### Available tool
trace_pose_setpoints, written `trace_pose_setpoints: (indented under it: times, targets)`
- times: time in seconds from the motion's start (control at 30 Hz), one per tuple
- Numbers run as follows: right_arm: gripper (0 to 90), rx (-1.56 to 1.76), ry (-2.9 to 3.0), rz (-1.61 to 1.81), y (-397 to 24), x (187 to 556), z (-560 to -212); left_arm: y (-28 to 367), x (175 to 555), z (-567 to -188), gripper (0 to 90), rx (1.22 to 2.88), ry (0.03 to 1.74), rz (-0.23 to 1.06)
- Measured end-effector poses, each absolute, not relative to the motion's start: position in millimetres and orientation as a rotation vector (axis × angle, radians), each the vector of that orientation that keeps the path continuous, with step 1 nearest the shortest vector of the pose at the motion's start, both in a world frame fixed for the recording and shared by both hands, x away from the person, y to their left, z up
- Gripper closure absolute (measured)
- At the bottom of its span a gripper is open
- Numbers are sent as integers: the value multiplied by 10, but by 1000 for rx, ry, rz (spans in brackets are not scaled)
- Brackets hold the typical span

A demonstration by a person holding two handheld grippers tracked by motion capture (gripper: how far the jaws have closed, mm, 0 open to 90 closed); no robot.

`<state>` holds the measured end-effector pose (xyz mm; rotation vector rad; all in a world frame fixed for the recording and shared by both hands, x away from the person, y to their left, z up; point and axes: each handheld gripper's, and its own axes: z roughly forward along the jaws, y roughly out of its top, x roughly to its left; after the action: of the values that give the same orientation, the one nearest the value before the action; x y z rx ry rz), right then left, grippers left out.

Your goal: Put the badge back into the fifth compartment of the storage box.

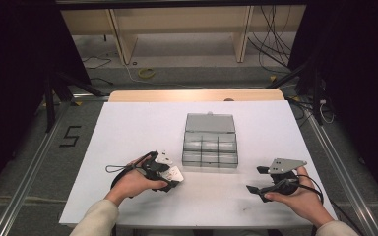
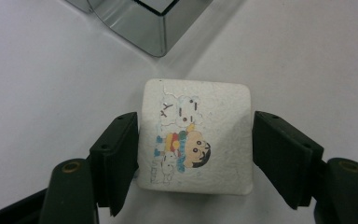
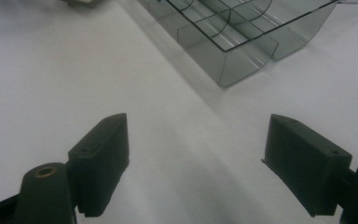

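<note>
A small white square pack (image 2: 214, 140) with a cartoon child printed on it sits between the two black jaws of my left gripper (image 2: 196, 154), and both pads press on its side edges. In the high view the left gripper (image 1: 172, 178) holds the pack (image 1: 175, 172) just left of the front of a clear compartment box (image 1: 210, 150). My right gripper (image 1: 254, 179) rests near the table's front right, to the right of the box. Its jaws (image 3: 196, 163) stand wide open over bare white tabletop with nothing between them.
The clear box's lid (image 1: 210, 123) lies open toward the far side, and its compartments (image 3: 233, 28) look empty. One box corner (image 2: 144, 28) is just beyond the held pack. The white table (image 1: 138, 128) has a wooden strip along its far edge; cables lie on the floor beyond.
</note>
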<state>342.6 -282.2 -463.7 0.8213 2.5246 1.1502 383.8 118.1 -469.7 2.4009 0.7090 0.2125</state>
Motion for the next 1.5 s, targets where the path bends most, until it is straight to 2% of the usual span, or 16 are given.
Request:
trace_pose_setpoints:
  times: [0.77, 1.5]
  targets:
    - [224, 832, 2520, 1153, -2827, 3426, -4637, 1058, 3818, -4376, 322, 2321, 640, 307]
    - [227, 834, 2516, 1152, -2839, 3426, -4639, 786, 3911, -4193, 322, 2330, 555, 351]
